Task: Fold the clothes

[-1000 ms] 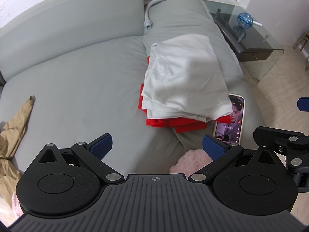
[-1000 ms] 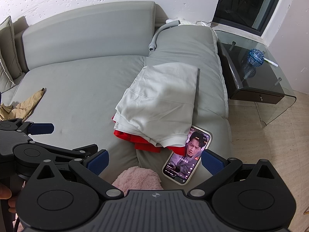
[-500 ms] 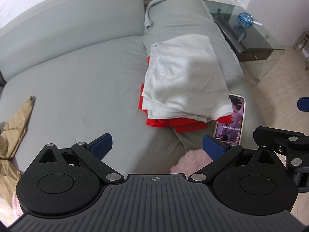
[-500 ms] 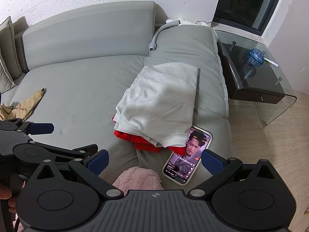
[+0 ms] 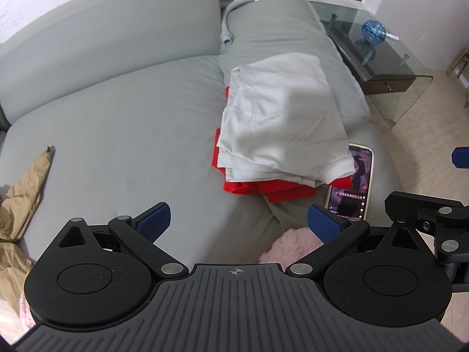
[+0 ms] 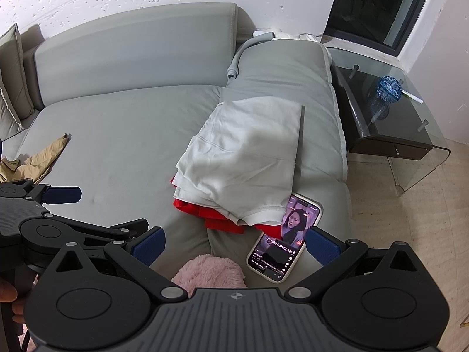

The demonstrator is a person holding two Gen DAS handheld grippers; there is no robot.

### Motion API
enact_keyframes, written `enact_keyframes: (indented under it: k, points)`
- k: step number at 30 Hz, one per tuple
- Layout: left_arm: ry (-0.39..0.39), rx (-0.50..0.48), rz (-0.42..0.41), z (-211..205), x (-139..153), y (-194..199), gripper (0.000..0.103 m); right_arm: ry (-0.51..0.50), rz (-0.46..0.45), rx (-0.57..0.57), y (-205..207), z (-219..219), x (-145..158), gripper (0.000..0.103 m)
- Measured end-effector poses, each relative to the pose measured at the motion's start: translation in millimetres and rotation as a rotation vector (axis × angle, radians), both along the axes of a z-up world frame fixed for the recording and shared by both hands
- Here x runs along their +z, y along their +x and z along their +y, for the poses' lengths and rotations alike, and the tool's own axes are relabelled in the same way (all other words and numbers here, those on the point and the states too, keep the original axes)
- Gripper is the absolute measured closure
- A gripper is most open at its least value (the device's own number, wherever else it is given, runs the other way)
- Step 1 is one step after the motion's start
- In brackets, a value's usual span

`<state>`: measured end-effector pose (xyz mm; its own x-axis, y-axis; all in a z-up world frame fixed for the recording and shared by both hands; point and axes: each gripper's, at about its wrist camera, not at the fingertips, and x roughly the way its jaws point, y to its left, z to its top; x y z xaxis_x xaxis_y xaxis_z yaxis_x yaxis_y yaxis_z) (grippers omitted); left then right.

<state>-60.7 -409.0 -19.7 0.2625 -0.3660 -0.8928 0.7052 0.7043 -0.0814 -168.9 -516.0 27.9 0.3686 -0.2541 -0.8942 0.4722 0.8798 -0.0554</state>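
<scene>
A folded white garment [image 5: 281, 126] lies on a folded red garment [image 5: 263, 190] on the right part of the grey sofa [image 5: 117, 135]. The pile also shows in the right wrist view, white [image 6: 243, 158] over red [image 6: 217, 214]. A crumpled tan garment [image 5: 23, 193] lies at the sofa's left edge, also seen in the right wrist view [image 6: 38, 161]. My left gripper [image 5: 239, 220] is open and empty, held above the sofa's front, short of the pile. My right gripper [image 6: 234, 243] is open and empty beside it, to the right.
A phone [image 6: 284, 237] with a lit screen lies at the pile's near right corner. A pink fluffy item [image 6: 211, 272] sits at the sofa's front edge. A glass side table [image 6: 392, 123] with a blue ball stands right. A grey hose [image 6: 237, 58] lies at the back.
</scene>
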Motion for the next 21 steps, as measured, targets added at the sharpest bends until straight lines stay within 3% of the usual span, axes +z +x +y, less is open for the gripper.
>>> enact_keyframes:
  k: [21]
  points:
    - [-0.006, 0.008, 0.003, 0.7, -1.4, 1.4, 0.001, -0.003, -0.001, 0.004, 2.9, 1.5, 1.4, 0.001]
